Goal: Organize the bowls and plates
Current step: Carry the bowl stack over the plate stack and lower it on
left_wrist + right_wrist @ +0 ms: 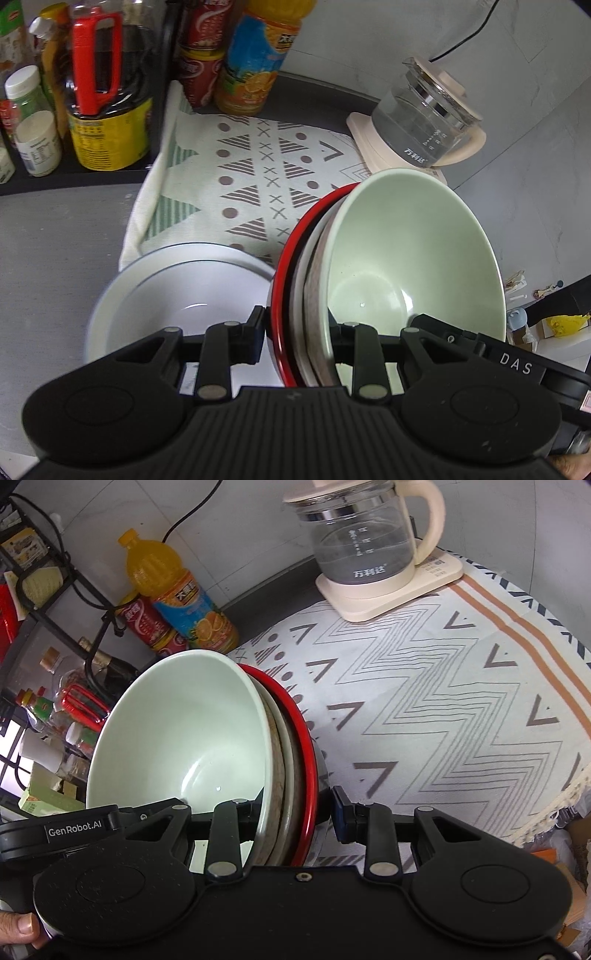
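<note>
**Operator:** While I carry it over the patterned cloth (443, 701), the nested stack of bowls (406, 251) feels heavy, stiff, glazed-slick and breakable. I've got opposite rims: left gripper (295, 332) and right gripper (291, 812) are each clamped across all the rims.

**Partner:** Count, biggest first?

**Operator:** 1 white plate (177, 288) on the cloth; in the stack 1 red bowl (308, 760), about 2 pale ones, 1 green bowl (184, 731).

Between the fingers (255, 334), the green bowl (406, 251) looks glossy and smooth, its red-rimmed neighbour (282, 295) shiny. Beyond them lies matt woven cloth (258, 177); the kettle (421, 122) is clear glass.
</note>
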`<state>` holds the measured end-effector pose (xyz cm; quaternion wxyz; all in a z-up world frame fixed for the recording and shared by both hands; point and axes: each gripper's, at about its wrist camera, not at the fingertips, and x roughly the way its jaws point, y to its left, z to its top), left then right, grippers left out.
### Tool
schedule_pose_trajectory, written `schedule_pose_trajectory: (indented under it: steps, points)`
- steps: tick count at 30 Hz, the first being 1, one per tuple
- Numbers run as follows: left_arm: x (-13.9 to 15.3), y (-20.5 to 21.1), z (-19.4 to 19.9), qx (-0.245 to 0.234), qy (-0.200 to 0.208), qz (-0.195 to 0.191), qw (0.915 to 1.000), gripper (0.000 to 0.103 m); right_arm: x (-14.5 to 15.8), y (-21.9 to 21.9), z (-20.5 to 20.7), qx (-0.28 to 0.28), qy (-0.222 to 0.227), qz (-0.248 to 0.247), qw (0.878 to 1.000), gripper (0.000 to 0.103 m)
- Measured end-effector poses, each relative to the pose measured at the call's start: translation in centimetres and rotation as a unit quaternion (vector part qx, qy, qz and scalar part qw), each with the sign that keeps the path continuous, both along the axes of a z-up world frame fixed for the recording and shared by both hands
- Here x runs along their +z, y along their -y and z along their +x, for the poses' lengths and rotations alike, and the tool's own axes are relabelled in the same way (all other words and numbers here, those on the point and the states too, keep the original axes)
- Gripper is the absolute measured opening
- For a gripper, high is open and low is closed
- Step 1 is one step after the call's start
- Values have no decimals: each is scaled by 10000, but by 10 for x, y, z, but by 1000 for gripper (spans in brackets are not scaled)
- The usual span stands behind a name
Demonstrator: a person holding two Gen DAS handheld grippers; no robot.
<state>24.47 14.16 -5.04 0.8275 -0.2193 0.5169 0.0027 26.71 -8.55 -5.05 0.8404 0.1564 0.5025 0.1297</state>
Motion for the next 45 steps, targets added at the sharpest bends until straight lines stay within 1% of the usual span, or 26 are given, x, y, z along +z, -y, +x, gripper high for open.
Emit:
schedule_pose_trajectory:
  steps: [16, 26, 35, 39, 45]
  points:
    - [-13, -50, -20, -170, -152, 27, 9997, 27, -12, -50, -28, -176, -119, -41, 9998, 31]
    - [-32, -74, -25, -298, -329, -19, 9990, 27, -26, -80, -42, -369, -245, -52, 9990, 31]
    - [-48, -86, -25, -390, -518, -88, 9979, 27, -39, -95, -46, -450, -457, -120, 9979, 31]
    - [-48, -87, -24, -423, -428, -105, 9981, 27, -43, -99, -48, -469, -515, -196, 9974, 31]
    - [-48, -91, -22, -389, -407, -141, 9983, 27, -45, -101, -49, -483, -532, -206, 9972, 31]
